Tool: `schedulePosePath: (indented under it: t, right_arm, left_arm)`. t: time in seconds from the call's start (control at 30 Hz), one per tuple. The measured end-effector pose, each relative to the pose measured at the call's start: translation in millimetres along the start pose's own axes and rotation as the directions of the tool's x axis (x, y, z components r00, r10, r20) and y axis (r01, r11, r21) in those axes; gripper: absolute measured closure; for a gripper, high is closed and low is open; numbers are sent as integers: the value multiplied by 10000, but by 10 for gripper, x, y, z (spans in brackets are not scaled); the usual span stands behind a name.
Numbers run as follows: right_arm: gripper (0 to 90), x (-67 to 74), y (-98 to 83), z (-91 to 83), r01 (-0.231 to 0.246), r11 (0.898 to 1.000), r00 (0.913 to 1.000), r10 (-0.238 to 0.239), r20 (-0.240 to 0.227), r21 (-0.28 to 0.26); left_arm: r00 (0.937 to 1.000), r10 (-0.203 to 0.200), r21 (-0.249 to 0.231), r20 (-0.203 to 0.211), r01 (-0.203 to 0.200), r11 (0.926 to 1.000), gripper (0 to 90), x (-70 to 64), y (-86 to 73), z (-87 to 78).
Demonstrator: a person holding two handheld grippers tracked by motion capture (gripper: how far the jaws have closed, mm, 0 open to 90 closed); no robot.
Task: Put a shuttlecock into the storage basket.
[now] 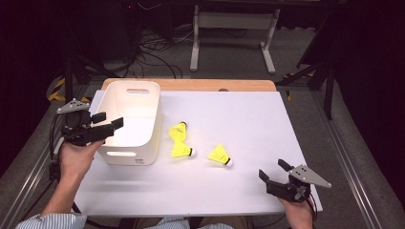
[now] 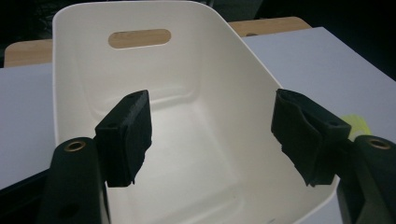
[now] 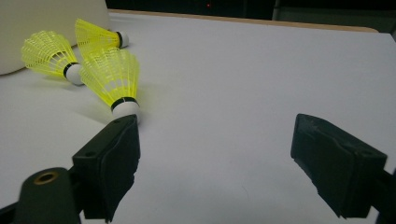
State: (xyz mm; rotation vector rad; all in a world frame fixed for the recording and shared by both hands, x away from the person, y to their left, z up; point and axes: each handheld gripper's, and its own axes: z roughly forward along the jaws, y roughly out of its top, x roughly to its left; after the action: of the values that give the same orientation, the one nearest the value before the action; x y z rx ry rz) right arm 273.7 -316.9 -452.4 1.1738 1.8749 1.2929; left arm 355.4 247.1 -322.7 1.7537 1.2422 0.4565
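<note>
Closest to our high camera, our right gripper [image 1: 276, 170] rests low at the near right corner of the white table [image 1: 248, 114], jaws spread wide and nothing between them. Its own camera confirms this: bare table top lies in the gap, and the nearest shuttlecock [image 3: 113, 78] sits just beyond the left jaw tip, white cork end toward us, not touched.

We count three yellow shuttlecocks on the table. In the high view, one [image 1: 220, 155] lies alone toward the middle, well apart from the right gripper. A second shuttlecock [image 1: 182, 151] lies just beside the bin's right wall, and a third [image 1: 178, 130] sits just behind it, the two skirts close together (whether they touch we cannot tell). All three lie on their sides.

Our left gripper [image 1: 109, 121] is held above the near left rim of the white bin [image 1: 154, 119], jaws spread and holding nothing. Its own camera looks down into the bin [image 2: 74, 70]: the floor between the two jaws is bare, and a slot handle shows in the far wall. A sliver of yellow shows past the right jaw, outside the bin wall.

The bin stands upright at the left side of the table, toward its far edge.
</note>
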Motion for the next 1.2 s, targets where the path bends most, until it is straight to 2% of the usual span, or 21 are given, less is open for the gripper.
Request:
schedulePosePath:
  t: [0.2, 0.53, 0.87, 1.2]
  right_arm:
    - [167, -1, 0, -2, 4, 10000, 10000, -4, -6, 21]
    - [168, -1, 1, 6, 7, 10000, 10000, -6, -69, 32]
    - [168, -1, 0, 7, -5, 10000, 9999, 5, -100, 36]
    - [168, -2, 0, 9, 3, 10000, 9999, -2, -139, 33]
  left_arm:
    - [9996, 42, 71, 279, -44, 10000, 309, -65, 40, 75]
    - [9970, 443, 320, 632, -464, 9984, 321, -244, 138, 221]
    - [9903, 737, 646, 1182, -818, 9946, 334, -437, 244, 383]
    - [9863, 891, 877, 1390, -1018, 9909, 341, -551, 293, 501]
